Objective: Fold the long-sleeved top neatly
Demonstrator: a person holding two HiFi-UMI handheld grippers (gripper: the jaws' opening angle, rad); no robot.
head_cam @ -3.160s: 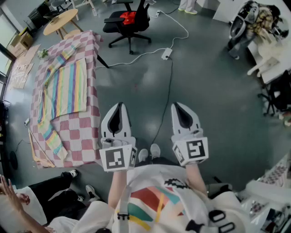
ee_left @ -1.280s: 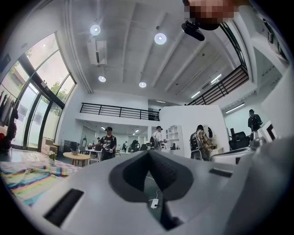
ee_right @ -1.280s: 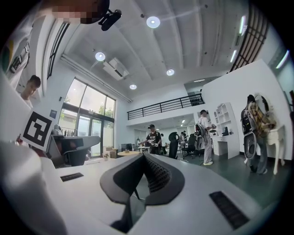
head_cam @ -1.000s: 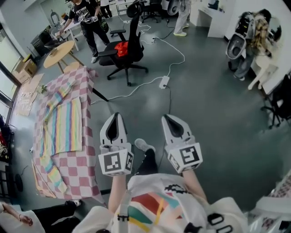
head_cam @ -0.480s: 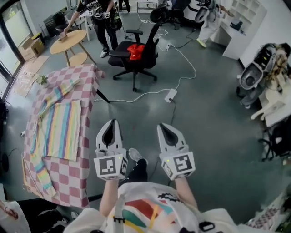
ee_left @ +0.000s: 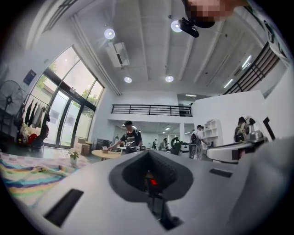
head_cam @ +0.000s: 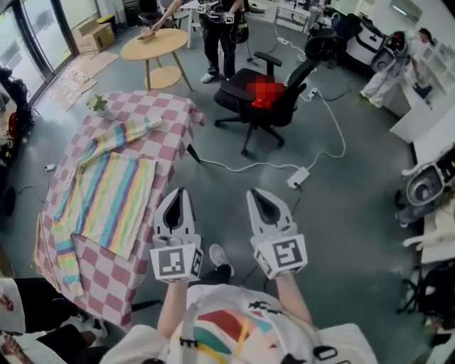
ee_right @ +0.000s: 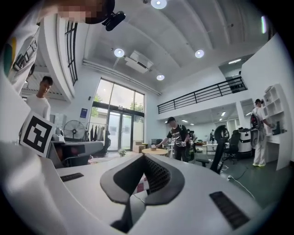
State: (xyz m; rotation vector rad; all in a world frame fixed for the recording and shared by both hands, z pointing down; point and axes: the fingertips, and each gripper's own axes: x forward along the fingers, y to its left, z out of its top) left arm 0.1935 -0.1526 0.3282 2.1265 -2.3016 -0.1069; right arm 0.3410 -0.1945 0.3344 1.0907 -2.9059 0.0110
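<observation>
The long-sleeved top (head_cam: 106, 195), striped in pastel colours, lies spread on a table with a pink checked cloth (head_cam: 167, 114) at the left of the head view. One sleeve stretches towards the far corner and the other hangs by the near left edge. My left gripper (head_cam: 178, 192) is shut and empty, in the air just right of the table's near corner. My right gripper (head_cam: 256, 193) is shut and empty too, over the grey floor. In the left gripper view the top (ee_left: 20, 176) shows low at the left, beyond the shut left gripper (ee_left: 148, 153).
A black office chair (head_cam: 274, 99) with something red on its seat stands beyond the table. A round wooden table (head_cam: 153, 46) with a person (head_cam: 220, 21) beside it is farther back. A white cable and power strip (head_cam: 297, 176) lie on the floor. A small plant (head_cam: 98, 105) sits on the checked table.
My view and both grippers have swung round to the left, so the checked table and the top now lie closer and more in front. Both grippers stay shut.
</observation>
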